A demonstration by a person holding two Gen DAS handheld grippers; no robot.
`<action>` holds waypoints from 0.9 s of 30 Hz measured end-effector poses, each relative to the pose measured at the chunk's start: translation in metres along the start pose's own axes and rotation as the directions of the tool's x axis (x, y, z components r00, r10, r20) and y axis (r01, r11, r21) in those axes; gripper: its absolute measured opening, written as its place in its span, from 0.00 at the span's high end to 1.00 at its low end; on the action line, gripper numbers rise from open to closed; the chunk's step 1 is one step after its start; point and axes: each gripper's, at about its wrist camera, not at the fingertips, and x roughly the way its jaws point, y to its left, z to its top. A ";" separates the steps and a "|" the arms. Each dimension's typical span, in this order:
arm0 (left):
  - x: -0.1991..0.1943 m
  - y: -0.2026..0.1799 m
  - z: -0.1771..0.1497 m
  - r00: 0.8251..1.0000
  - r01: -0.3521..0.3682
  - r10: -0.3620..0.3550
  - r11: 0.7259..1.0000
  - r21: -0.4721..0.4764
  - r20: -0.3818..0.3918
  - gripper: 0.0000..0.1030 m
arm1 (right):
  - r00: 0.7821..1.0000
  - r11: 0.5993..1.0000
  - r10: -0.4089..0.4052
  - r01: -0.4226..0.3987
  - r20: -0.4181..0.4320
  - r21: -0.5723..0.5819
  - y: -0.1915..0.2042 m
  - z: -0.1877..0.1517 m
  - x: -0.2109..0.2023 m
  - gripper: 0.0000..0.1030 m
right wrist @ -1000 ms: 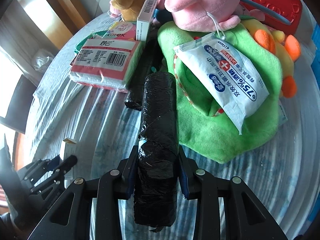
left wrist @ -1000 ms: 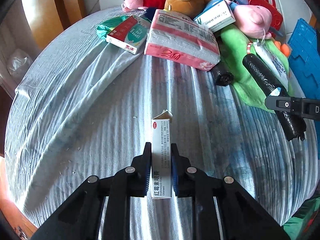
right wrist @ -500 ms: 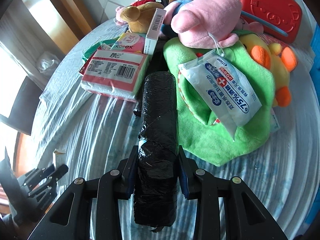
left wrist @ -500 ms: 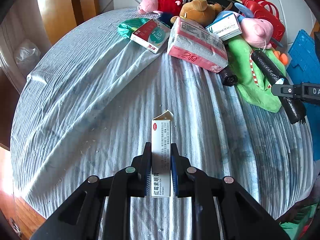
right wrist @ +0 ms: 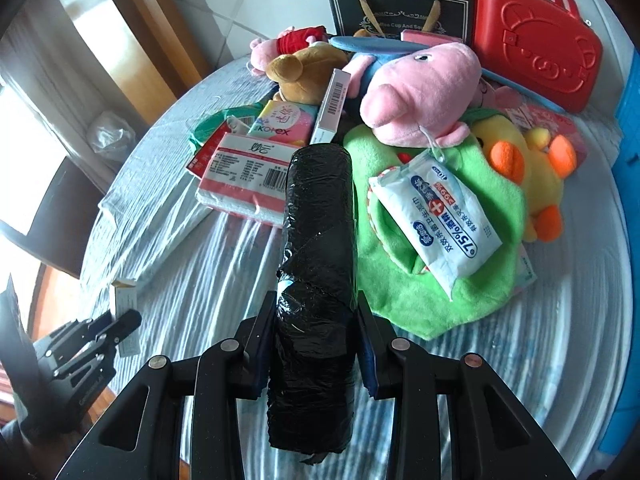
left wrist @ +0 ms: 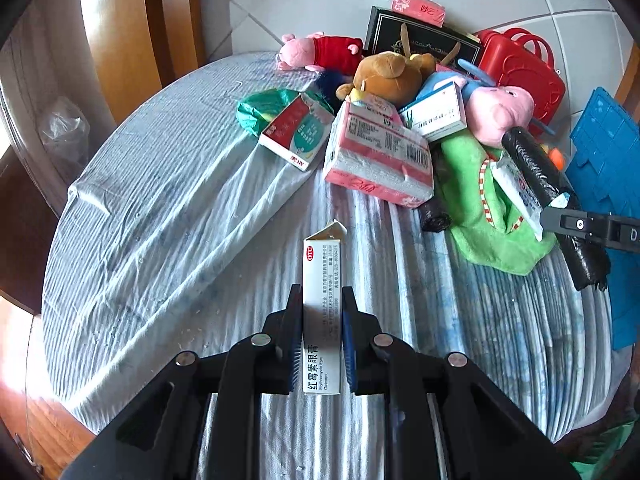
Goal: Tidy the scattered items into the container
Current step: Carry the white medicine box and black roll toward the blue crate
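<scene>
Both hand-held grippers have risen since a second ago: the cloth-covered worktop (left wrist: pixel 168 208) now sits farther below each camera, and more of the heap at its far side is in sight.

From the left wrist view, the left hand-held gripper (left wrist: pixel 322 332) is clamped on a narrow white ointment box (left wrist: pixel 322 312), its blue pads pressed to the long sides and the torn top flap pointing away from the camera. The box is lifted clear of the striped cloth. Beyond it lies the pile: a pink tissue pack (left wrist: pixel 378 156), a red-and-white medicine box (left wrist: pixel 298 134) resting on a green bag (left wrist: pixel 260 110), a brown plush (left wrist: pixel 390 76), a pink pig plush (left wrist: pixel 500 110) and a red toy case (left wrist: pixel 524 72). A blue crate (left wrist: pixel 604 168) stands at the right edge of the worktop. At the right, the other gripper's finger crosses a black roll of bags (left wrist: pixel 536 168) held in the air above the green plush (left wrist: pixel 480 208).

From the right wrist view, the right hand-held gripper (right wrist: pixel 316 344) is closed around that black roll (right wrist: pixel 316 280), jaws gripping its lower half while the upper end stands out toward the heap. Right of it a white wipes packet (right wrist: pixel 436 212) lies on the green plush, with a yellow duck plush (right wrist: pixel 528 172) just beside. At lower left the left gripper shows with its white box.
</scene>
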 end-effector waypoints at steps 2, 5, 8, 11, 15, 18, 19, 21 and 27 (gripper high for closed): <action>-0.005 -0.002 0.010 1.000 -0.008 0.008 1.000 -0.008 0.007 0.84 | 1.000 1.000 0.008 -0.008 0.008 -0.008 0.002 0.002 -0.008 0.67; -0.014 -0.005 0.025 1.000 -0.016 0.017 0.999 -0.029 0.016 0.84 | 1.000 1.000 0.019 -0.019 0.020 -0.023 0.005 0.004 -0.021 0.67; -0.023 -0.009 0.040 1.000 -0.001 0.002 0.999 -0.043 0.016 0.84 | 0.999 0.999 0.034 -0.033 0.031 -0.036 0.009 0.008 -0.035 0.67; -0.037 -0.015 0.055 0.999 0.000 0.002 0.999 -0.044 0.045 0.84 | 0.998 0.998 0.048 -0.046 0.042 -0.050 0.012 0.013 -0.050 0.67; -0.056 -0.021 0.073 0.997 -0.005 0.009 0.998 -0.059 0.076 0.84 | 0.996 0.996 0.070 -0.066 0.059 -0.068 0.015 0.017 -0.071 0.67; -0.072 -0.025 0.085 0.995 -0.006 0.013 0.998 -0.065 0.100 0.84 | 0.993 0.994 0.088 -0.082 0.078 -0.077 0.016 0.021 -0.087 0.67; -0.077 -0.027 0.089 0.994 -0.009 0.016 0.998 -0.067 0.106 0.84 | 0.992 0.993 0.095 -0.088 0.086 -0.078 0.016 0.023 -0.093 0.67; -0.085 -0.031 0.096 0.994 -0.008 0.015 0.998 -0.065 0.112 0.84 | 0.989 0.992 0.108 -0.100 0.101 -0.083 0.016 0.026 -0.104 0.67; -0.111 -0.044 0.112 0.990 -0.014 0.023 0.998 -0.063 0.139 0.84 | 0.980 0.987 0.139 -0.126 0.141 -0.103 0.013 0.036 -0.136 0.67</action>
